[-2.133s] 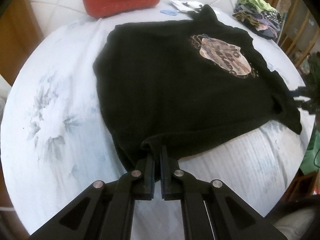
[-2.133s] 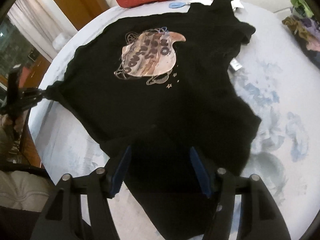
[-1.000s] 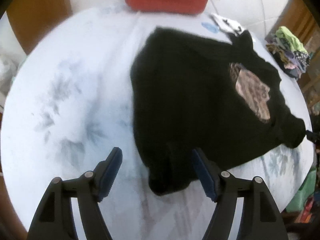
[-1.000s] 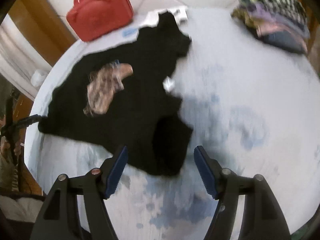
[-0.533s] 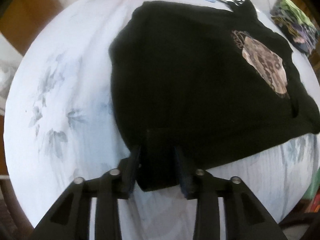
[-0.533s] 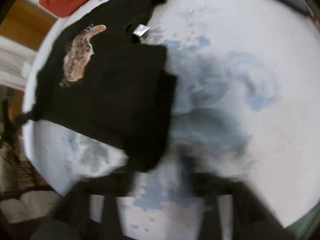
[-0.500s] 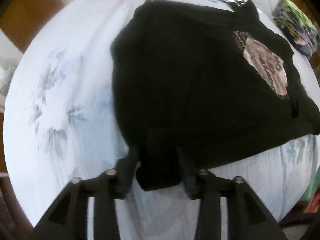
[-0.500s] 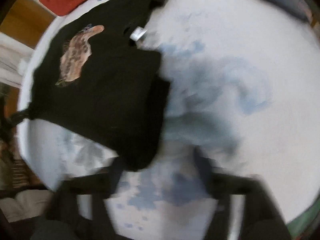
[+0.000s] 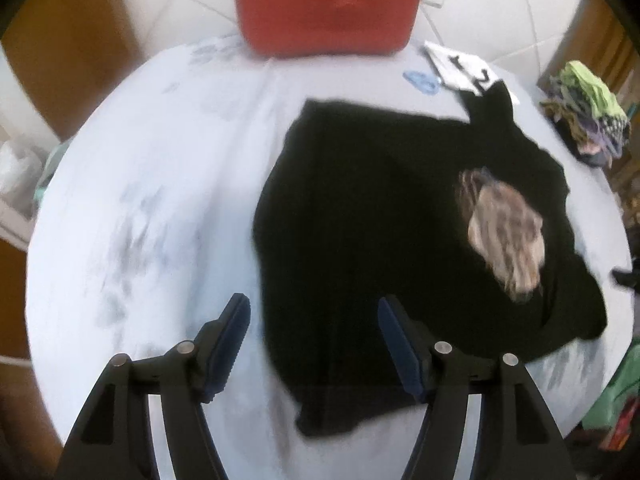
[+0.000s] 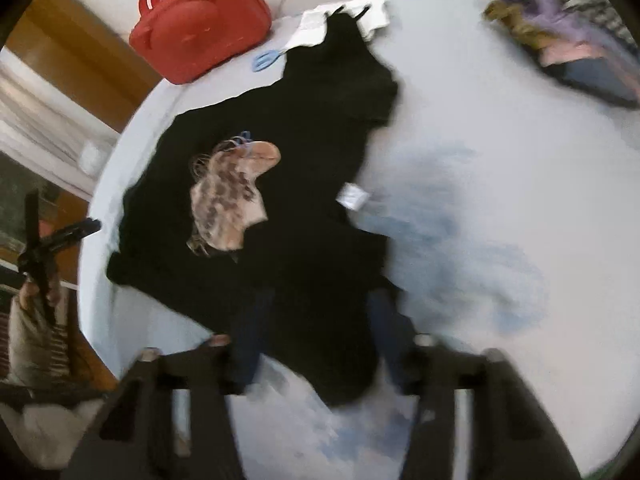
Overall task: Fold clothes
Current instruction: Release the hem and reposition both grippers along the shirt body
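So the black shirt (image 9: 380,216) is lying spread out on the round counter (image 9: 152,184), print side up, with the red bag (image 9: 328,0) at the far edge behind it. It looks like the laying-out stage to me, with no real fold made yet: the body is roughly flat, but the near edges are lumpy and one end bunches up toward the rim.

The left hand-held gripper (image 9: 314,344) hangs over the near corner of the shirt with its jaws wide apart and nothing in them. The right hand-held gripper (image 10: 316,340) is blurry, but its jaws also look spread, straddling a flap of shirt at the near edge without pinching it.

My guess for the next move is that each one drops onto its own corner of the shirt, nips just the fabric rather than the cloth under it, then carries that edge over toward the bag side. The pile of clothes (image 10: 568,36) sits well off from the shirt.
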Tool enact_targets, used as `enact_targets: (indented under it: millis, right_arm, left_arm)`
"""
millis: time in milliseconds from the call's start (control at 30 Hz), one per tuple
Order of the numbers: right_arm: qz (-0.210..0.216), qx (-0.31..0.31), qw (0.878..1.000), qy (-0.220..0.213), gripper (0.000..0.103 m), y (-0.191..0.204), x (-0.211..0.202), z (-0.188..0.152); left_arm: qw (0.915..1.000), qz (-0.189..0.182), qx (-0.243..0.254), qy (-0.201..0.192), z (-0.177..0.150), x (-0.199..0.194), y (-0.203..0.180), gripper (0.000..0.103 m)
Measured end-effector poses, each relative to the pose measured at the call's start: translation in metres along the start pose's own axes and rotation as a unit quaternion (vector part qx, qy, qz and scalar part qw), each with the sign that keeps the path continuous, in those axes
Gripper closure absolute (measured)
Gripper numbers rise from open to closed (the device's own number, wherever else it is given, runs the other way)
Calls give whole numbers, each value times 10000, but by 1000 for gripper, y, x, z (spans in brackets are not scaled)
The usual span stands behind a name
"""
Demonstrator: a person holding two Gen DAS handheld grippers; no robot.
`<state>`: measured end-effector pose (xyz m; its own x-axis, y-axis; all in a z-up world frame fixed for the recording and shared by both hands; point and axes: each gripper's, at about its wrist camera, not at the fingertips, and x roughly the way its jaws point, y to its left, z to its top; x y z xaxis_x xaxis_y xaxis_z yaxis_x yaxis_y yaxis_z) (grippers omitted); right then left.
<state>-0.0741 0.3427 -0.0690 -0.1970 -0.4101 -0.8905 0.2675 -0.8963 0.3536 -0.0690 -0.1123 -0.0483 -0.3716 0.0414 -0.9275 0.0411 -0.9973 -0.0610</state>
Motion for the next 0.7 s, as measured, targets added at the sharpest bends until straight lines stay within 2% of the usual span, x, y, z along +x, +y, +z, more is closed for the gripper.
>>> enact_targets:
  millis: [133, 167, 200, 267, 333, 400, 433, 467, 533, 700]
  right_arm:
    - [-97, 45, 9984, 559, 62, 5, 54, 2]
    - [-235, 93, 9969, 739, 64, 2, 65, -1]
    - [-343, 139, 9963, 782, 68, -1, 63, 1]
    - [-555, 232, 9945, 852, 68, -7, 59, 7]
    - [-619, 70, 9962, 602, 67, -6, 43, 29]
    - [-590, 21, 9981, 168, 65, -8, 28, 71]
    - [-620, 67, 9981, -5, 60, -10, 27, 94]
    - [-652, 117, 9977, -175, 47, -13, 27, 117]
    - [-700, 267, 9960, -478, 34, -20, 33, 170]
    - [-625, 205, 9946, -807, 34, -16, 61, 261]
  left_arm:
    - [9999, -17, -146, 50, 32, 25, 9, 36]
    - [9998, -25, -177, 94, 37, 33, 11, 36]
    - [9997, -48, -198, 139, 42, 41, 12, 36]
    - [9995, -112, -204, 213, 53, 55, 13, 36]
    - [9996, -85, -155, 197, 71, 68, 12, 36]
    - [9997, -78, -141, 156, 94, 83, 9, 35]
    - [9998, -81, -138, 134, 107, 91, 7, 33]
    - [9998, -61, -129, 127, 119, 99, 5, 32]
    - [9999, 17, -100, 140, 139, 115, 2, 31]
    - [9996, 148, -3, 236, 173, 149, 0, 31]
